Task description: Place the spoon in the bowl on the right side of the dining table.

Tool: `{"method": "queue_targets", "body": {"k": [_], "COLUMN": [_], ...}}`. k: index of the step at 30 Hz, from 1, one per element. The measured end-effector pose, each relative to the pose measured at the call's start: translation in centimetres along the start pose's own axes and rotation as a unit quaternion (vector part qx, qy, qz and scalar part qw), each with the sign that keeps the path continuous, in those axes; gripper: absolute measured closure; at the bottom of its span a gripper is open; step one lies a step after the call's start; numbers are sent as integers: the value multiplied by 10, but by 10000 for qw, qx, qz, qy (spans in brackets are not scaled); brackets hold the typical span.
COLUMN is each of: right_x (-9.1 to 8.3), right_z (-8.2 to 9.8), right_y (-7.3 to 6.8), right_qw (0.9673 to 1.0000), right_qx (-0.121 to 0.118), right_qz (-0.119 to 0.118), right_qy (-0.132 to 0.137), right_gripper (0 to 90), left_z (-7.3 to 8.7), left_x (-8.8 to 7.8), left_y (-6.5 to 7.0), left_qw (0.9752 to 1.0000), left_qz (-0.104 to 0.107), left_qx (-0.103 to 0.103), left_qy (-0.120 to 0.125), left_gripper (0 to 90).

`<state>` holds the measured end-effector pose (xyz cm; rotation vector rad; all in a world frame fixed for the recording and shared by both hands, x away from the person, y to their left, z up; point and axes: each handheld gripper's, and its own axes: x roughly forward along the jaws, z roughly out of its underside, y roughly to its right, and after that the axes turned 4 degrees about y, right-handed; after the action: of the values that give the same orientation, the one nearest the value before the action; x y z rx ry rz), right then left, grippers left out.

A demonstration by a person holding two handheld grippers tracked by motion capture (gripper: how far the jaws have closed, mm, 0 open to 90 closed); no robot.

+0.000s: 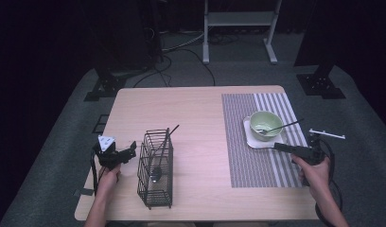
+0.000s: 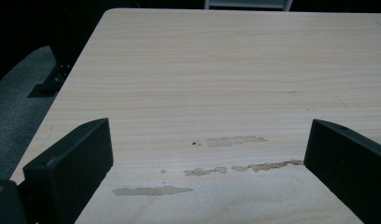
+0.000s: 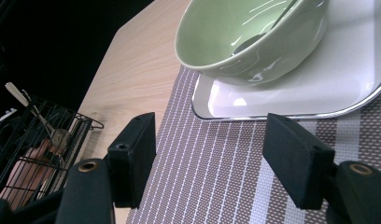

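Green bowl close before right tongs, apart, empty; left tongs apart over bare table.

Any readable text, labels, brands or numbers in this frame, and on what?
None can be read. The green bowl, white tray, striped placemat, wire basket and wooden table carry no lettering. The dots on the left gripper's grey plate are not characters.

table: pale wood, worn patches by its near left edge | wire basket: black, left of centre — ladle stands in it | white frame: on the floor beyond the table — cables beside it
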<state>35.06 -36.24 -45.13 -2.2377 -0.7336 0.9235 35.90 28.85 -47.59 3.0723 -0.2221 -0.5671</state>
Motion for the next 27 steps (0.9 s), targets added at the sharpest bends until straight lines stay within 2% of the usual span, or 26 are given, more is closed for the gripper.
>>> {"method": "queue_targets", "body": {"k": [15,27], "right_x": [3,13], "right_z": [16,25], "right_y": [-10,-19], "right_qw": [9996,9988], "right_qx": [-181,-299], "right_qz": [-89,-179], "right_qy": [-171,-345], "right_gripper": [334,332], "left_z": [0,0], "left_x": [0,0], "left_y": [0,0], "left_qw": [10000,10000], "left_qz": [-4,-3], "left_qx": [-5,-9], "left_qy": [-1,5], "left_gripper": [3,3]}}
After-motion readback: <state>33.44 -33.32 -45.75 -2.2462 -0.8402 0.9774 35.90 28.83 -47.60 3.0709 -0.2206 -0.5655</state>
